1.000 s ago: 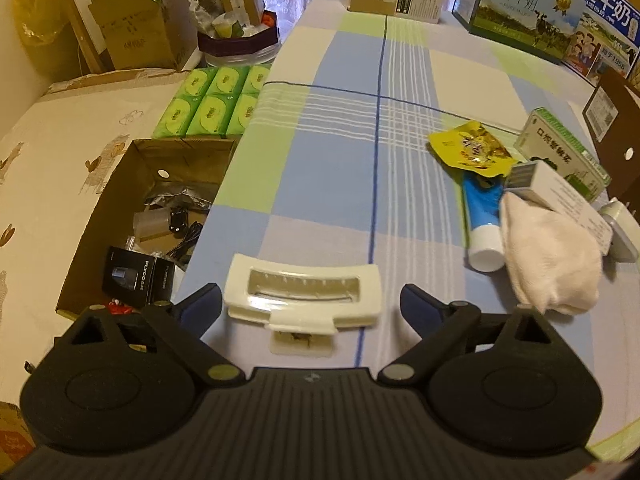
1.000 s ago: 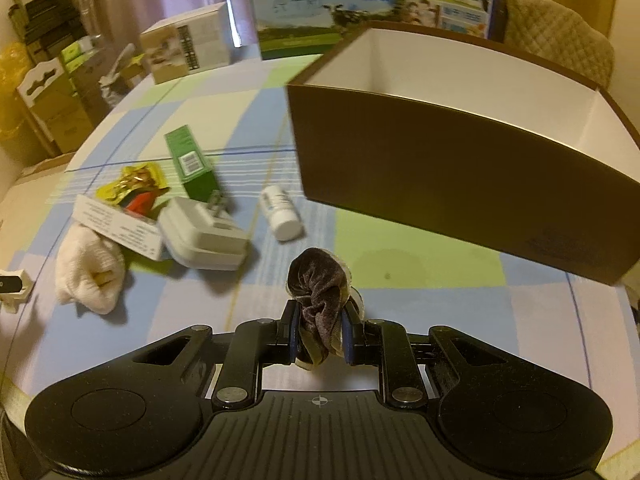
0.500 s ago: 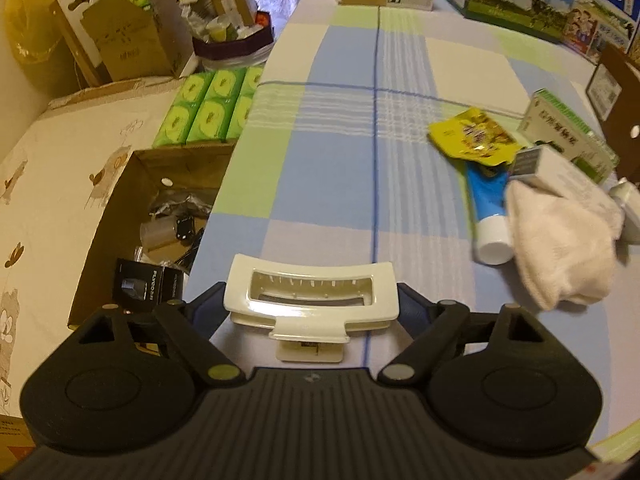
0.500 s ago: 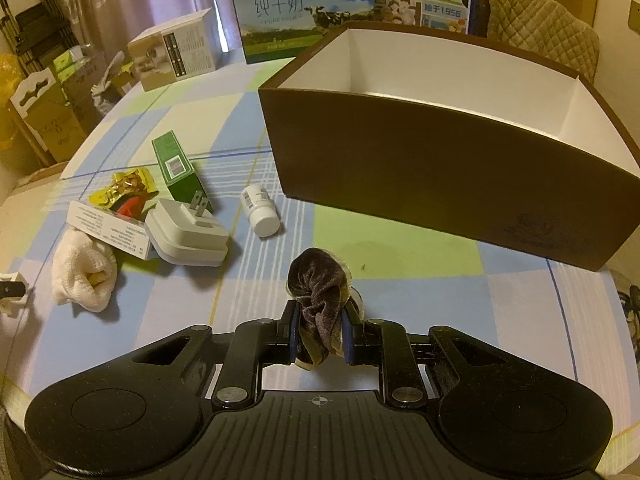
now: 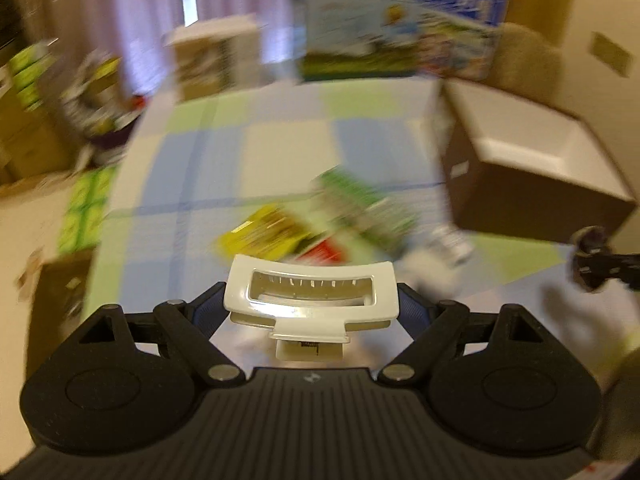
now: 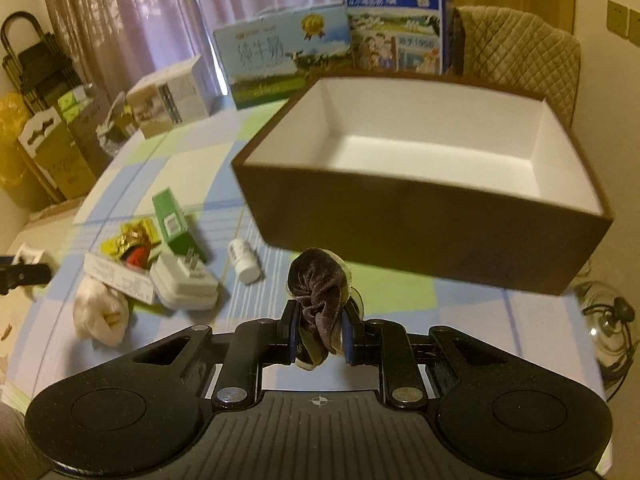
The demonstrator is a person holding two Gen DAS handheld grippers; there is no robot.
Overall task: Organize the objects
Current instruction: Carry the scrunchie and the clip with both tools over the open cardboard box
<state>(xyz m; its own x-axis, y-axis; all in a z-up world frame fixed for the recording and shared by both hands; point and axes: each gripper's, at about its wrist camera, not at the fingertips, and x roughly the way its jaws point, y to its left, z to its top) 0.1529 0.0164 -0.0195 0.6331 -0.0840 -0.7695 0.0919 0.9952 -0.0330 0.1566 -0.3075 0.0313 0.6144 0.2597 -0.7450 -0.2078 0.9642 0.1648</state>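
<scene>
Left hand-held gripper [image 5: 311, 310] pinching a white plastic clip [image 5: 311, 300] by its two ends, lifted above the checked worktop [image 5: 240, 152] (left view heavily blurred). Right hand-held gripper [image 6: 319, 338] pressed onto a dark brown velvet scrunchie [image 6: 318, 292], raised just in front of the open brown box [image 6: 420, 220] with its white, bare interior. Loose on the cloth to the left of the box: small white pill bottle [image 6: 244, 266] on its side, white plug adapter [image 6: 184, 282] prongs up, green carton [image 6: 172, 220], yellow snack packet [image 6: 128, 238], flat white carton [image 6: 118, 278] partly over a cream sock [image 6: 102, 312]. Milk cartons [image 6: 280, 56] standing behind the box.
</scene>
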